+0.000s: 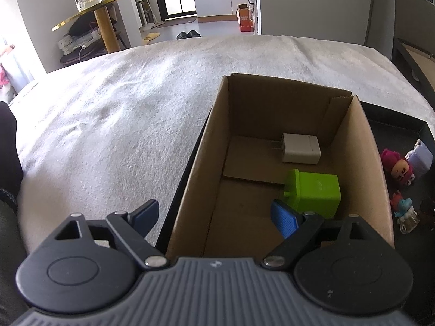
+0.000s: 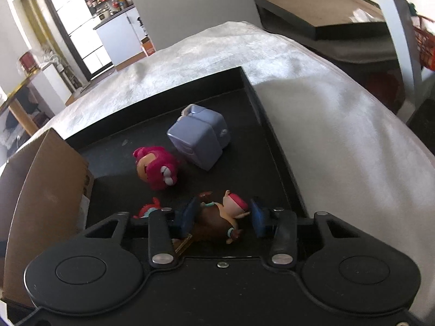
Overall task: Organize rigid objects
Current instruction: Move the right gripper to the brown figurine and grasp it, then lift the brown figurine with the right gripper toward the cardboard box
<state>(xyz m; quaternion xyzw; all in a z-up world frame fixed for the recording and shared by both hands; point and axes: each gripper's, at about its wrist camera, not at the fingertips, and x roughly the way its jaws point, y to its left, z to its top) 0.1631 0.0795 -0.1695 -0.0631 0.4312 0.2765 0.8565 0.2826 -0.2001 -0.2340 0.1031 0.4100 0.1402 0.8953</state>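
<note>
- Left gripper (image 1: 216, 217) jaws wide open, empty, over the box (image 1: 364, 146) rim; white charger (image 1: 300, 148) and green cube (image 1: 316, 190) inside.
- Right gripper (image 2: 224, 217) jaws open around brown figure (image 2: 217, 221) lying in black tray (image 2: 261, 114); contact unclear.

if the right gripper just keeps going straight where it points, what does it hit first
Most likely the brown figurine lying between the open right gripper fingers on the black tray; depth is hard to judge.

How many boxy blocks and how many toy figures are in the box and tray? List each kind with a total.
Boxy blocks: 3 (white block, green block, lavender block)
Toy figures: 3 (pink figure, brown figure, small red-and-blue figure)
Total: 6
</note>
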